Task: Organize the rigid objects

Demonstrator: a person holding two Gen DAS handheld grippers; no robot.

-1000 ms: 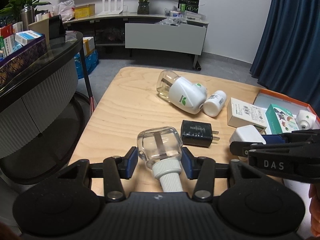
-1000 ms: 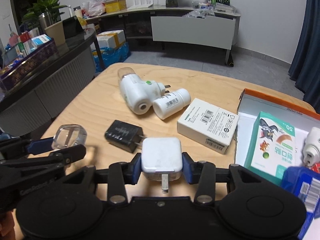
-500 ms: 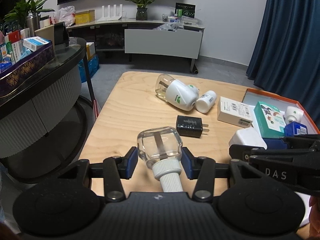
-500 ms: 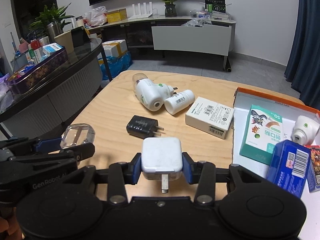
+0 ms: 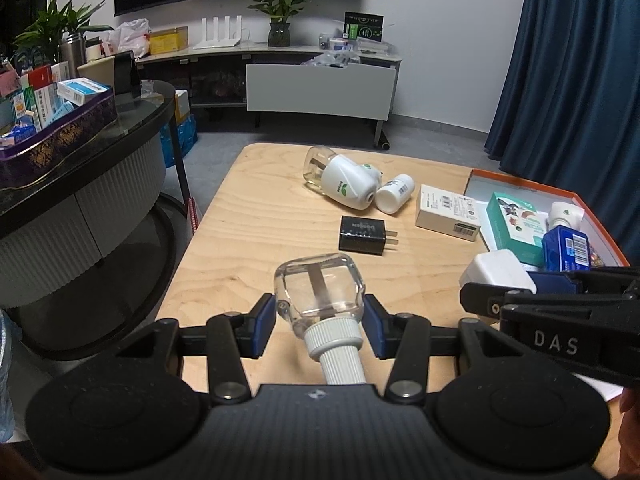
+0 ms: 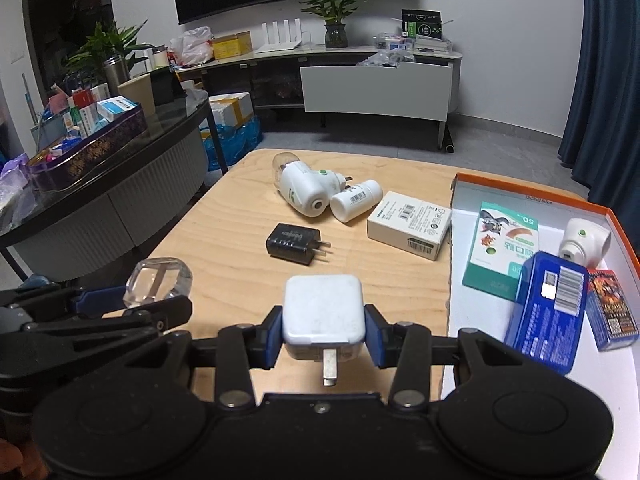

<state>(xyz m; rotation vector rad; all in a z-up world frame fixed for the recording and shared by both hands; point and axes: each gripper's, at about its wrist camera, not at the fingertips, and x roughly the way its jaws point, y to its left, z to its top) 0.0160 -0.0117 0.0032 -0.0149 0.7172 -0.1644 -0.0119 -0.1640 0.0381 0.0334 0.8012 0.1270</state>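
Note:
My left gripper point(image 5: 319, 322) is shut on a clear glass bottle point(image 5: 320, 290) with a white ribbed cap, held above the near end of the wooden table point(image 5: 256, 248). My right gripper point(image 6: 324, 334) is shut on a white plug adapter point(image 6: 323, 310), prongs toward the camera; the same white plug adapter point(image 5: 496, 270) shows in the left wrist view at the right. Farther on the table lie a black charger point(image 6: 294, 243), a white plug-in vaporizer point(image 6: 302, 190), a small white pill bottle point(image 6: 356, 200) and a white carton point(image 6: 410, 224).
An orange-rimmed tray point(image 6: 520, 196) at the table's right holds a green box point(image 6: 500, 246), a blue box point(image 6: 546, 308), a small white vaporizer point(image 6: 584, 242) and a small dark red box point(image 6: 610, 308). A dark counter point(image 5: 80, 168) with a box of packets stands left.
Both grippers drew back and rose a little with their loads, so the table's objects look smaller and more of the tray shows. Neither grip has changed.

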